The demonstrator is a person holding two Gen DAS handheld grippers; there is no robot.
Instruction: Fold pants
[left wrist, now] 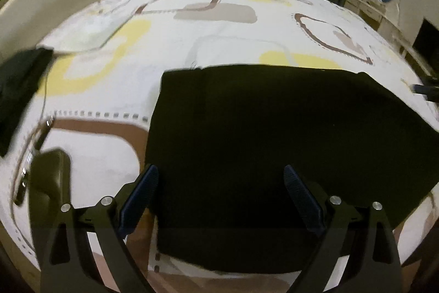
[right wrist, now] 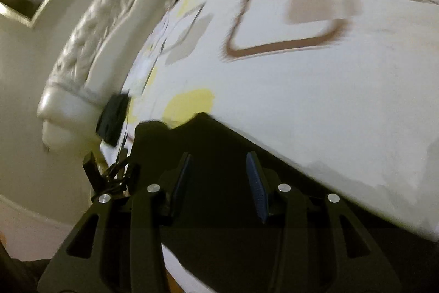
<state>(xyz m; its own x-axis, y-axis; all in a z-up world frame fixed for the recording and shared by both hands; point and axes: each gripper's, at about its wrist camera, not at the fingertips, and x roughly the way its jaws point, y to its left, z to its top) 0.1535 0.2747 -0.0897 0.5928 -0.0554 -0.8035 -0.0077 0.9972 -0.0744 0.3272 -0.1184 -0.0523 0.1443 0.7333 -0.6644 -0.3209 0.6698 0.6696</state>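
Pants (left wrist: 274, 150) (black, folded flat) lie on patterned bed (left wrist: 170, 67).

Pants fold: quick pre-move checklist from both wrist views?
1. Left gripper open, nothing between pads: ok.
2. Right gripper open, no cloth pinched: ok.
3. Pants lie flat as a folded dark rectangle on the bedsheet: ok.
4. Fold edges aligned: cannot tell, fabric too dark.
5. Cable and dark pouch lie apart from the pants, to the left: ok.
6. Right wrist view sharp enough to aim: not ok, motion-blurred.
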